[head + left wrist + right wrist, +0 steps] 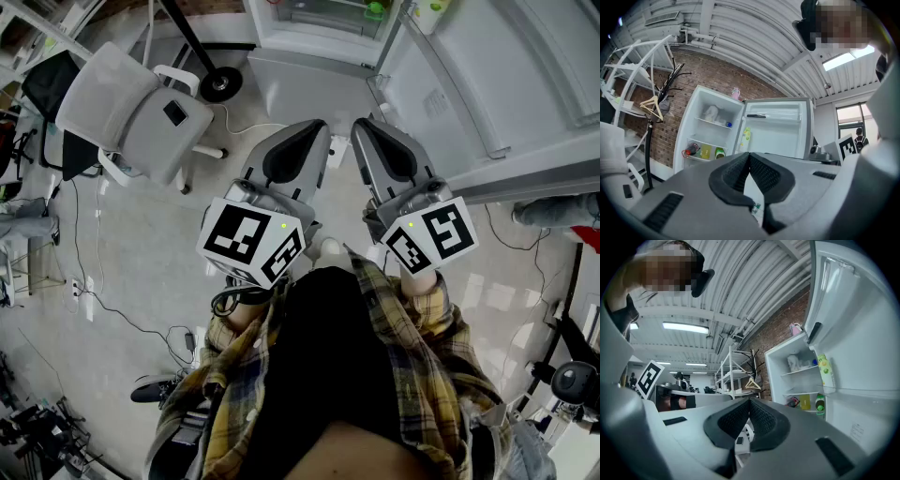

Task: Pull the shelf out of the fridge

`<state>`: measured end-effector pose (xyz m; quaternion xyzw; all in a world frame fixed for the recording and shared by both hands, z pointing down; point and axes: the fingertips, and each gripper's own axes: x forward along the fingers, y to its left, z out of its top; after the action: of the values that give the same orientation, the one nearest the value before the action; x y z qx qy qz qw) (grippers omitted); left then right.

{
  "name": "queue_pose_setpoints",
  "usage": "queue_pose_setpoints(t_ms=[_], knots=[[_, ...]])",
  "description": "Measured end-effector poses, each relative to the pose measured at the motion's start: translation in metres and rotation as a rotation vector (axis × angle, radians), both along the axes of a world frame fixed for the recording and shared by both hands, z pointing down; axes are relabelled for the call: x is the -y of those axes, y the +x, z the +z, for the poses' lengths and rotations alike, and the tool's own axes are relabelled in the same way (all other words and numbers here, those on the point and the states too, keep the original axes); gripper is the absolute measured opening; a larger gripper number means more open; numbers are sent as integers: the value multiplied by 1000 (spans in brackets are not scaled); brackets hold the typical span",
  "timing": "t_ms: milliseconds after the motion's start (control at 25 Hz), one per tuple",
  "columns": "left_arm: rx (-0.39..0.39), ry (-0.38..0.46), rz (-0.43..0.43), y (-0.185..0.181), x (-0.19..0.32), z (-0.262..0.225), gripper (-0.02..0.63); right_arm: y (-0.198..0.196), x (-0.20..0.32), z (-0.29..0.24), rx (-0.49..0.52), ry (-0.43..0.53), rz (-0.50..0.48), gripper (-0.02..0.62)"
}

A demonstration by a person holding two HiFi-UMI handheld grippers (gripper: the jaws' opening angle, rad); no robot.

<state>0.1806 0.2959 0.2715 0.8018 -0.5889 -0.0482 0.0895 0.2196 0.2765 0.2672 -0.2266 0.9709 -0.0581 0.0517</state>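
The white fridge [319, 23] stands open ahead of me, its door [497, 66] swung out to the right. In the left gripper view the fridge [710, 131] shows an upper shelf [714, 123] with a white bag on it, and a lower shelf [701, 158] with bottles. The right gripper view has the same fridge [797, 376] and its upper shelf [799, 372] at the right. My left gripper [319, 127] [749, 154] and right gripper [361, 125] [749, 401] are side by side near my chest, well short of the fridge. Both are shut and hold nothing.
A grey office chair [141, 112] stands to my left, with a coat stand's round base [220, 84] near the fridge. Cables [103, 300] trail over the floor at left. A white metal rack [628, 93] and a hanger [651, 107] are left of the fridge.
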Motion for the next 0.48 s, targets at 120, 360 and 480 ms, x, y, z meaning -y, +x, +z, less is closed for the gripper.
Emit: queue_pose_setpoints(t_ms=[120,360,480], knots=[[5,-1,-2,-5,1,2,5,-6,1,1,6,-11,-9,18],[-2,-7,-6,-14,8,5,5,-9,8,3,9,-18,0,18],[-8,-4,-8,-14,11,6,5,-5,10,4,13,-23,4,18]])
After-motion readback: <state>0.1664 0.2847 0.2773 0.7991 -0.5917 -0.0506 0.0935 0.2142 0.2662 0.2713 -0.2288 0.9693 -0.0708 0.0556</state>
